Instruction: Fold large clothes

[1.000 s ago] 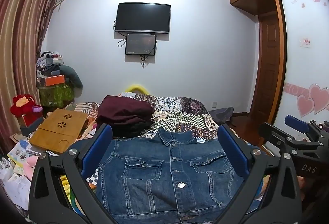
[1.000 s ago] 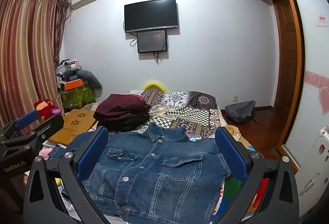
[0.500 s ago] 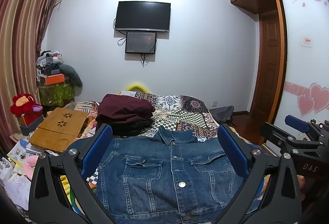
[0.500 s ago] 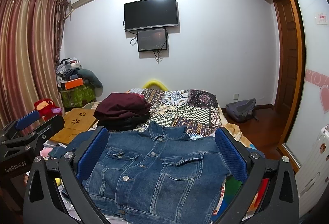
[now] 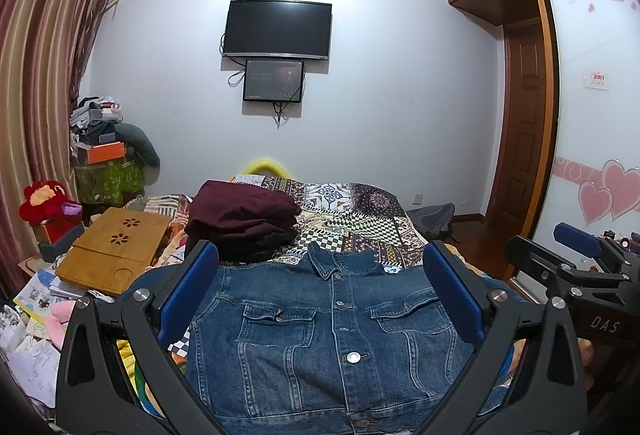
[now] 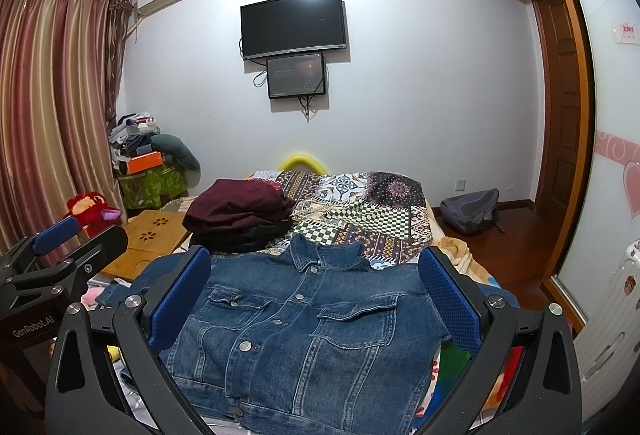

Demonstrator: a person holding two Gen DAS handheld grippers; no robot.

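A blue denim jacket lies buttoned and front-up on the bed, collar toward the far wall, sleeves tucked out of sight at the sides. My left gripper hovers over it, jaws wide apart with nothing between the blue pads. The same jacket fills the lower right wrist view, and my right gripper hangs open above it. Each gripper shows at the other view's edge: the right gripper at the right side, the left gripper at the left side.
A folded stack of dark red and black clothes sits behind the jacket on the patchwork bedspread. A wooden lap desk and papers lie left. A grey backpack rests on the floor by the door.
Both views have tilted up slightly, so the jacket sits a little lower in frame. The jacket has not moved and both grippers stay open.
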